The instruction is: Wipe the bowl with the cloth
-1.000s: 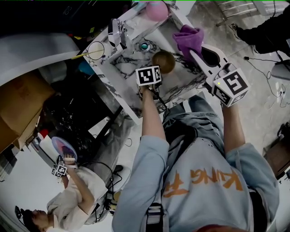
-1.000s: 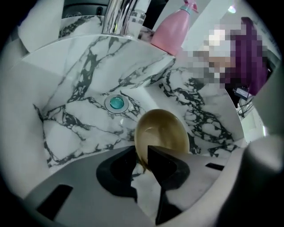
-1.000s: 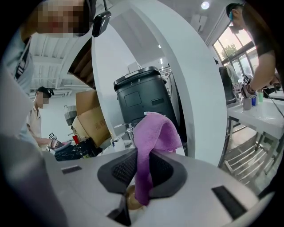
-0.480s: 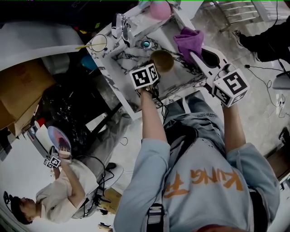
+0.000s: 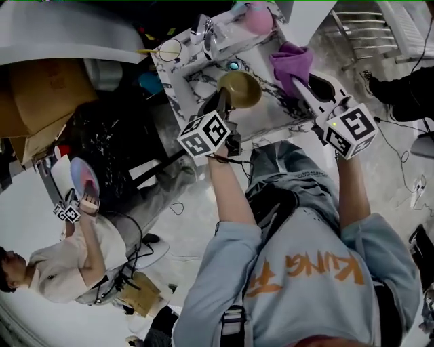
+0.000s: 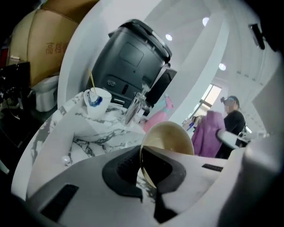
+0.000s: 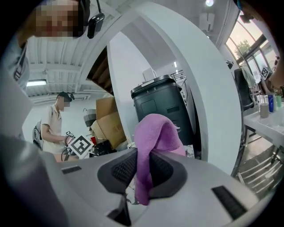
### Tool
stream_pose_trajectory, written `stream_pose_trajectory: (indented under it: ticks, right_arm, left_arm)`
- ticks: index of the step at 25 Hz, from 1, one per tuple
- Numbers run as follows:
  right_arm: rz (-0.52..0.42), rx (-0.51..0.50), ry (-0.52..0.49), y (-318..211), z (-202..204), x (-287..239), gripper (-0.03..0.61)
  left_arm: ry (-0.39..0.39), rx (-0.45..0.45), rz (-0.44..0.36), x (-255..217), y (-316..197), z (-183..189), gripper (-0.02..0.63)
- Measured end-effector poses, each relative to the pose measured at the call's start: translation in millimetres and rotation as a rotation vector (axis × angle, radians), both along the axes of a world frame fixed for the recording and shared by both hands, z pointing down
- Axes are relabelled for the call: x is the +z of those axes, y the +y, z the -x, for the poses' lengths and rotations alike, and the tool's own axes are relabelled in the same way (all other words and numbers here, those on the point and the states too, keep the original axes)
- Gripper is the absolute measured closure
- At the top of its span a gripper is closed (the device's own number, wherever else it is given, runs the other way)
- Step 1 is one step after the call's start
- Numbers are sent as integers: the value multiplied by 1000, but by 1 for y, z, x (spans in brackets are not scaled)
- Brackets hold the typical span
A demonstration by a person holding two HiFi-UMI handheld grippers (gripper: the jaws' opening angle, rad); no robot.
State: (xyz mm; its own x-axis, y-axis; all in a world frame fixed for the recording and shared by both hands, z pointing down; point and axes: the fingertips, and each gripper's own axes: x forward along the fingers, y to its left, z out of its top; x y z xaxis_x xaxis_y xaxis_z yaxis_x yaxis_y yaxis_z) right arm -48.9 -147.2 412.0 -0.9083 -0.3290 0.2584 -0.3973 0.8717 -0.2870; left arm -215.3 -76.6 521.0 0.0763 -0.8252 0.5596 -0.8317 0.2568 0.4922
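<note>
A tan bowl [image 5: 239,89] hangs tilted on its side above the marble table [image 5: 196,80]. My left gripper [image 5: 226,103] is shut on the bowl's rim. In the left gripper view the rim of the bowl [image 6: 170,137] runs down between the jaws of the left gripper [image 6: 143,174]. To the bowl's right, my right gripper [image 5: 298,80] is shut on a purple cloth [image 5: 292,61]. The cloth [image 7: 153,135] stands up in a bunch from the jaws of the right gripper [image 7: 142,177]. The bowl and the cloth are apart.
On the table stand a white cup with a stick [image 6: 96,100], a clear tap-like piece [image 6: 134,107] and a pink thing [image 5: 256,16]. A black bin [image 6: 129,62] and cardboard boxes [image 7: 108,122] stand behind. Another person [image 5: 69,263] sits at the lower left.
My left gripper has shut on the bowl's rim and raised the bowl off the table, tilting it. The right gripper has kept the cloth beside it.
</note>
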Motion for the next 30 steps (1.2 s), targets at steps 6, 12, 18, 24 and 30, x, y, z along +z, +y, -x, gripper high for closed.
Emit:
stream_pose_trajectory:
  ticks: [6, 12, 18, 24, 30]
  right_arm:
    - [-53, -104, -44, 19, 6, -27, 505]
    - [-148, -269, -95, 51, 11, -59, 505]
    - [-250, -431, -131, 81, 16, -86, 504]
    - [-346, -586, -174, 109, 17, -107, 505]
    - [-344, -710, -267, 130, 13, -124, 505]
  left_arm:
    - [110, -75, -272, -69, 17, -7, 583]
    - [116, -71, -395, -105, 32, -23, 583]
    - [83, -56, -452, -132, 33, -26, 583]
    - [89, 37, -473, -146, 35, -37, 584]
    - [144, 152, -528, -152, 45, -51, 584]
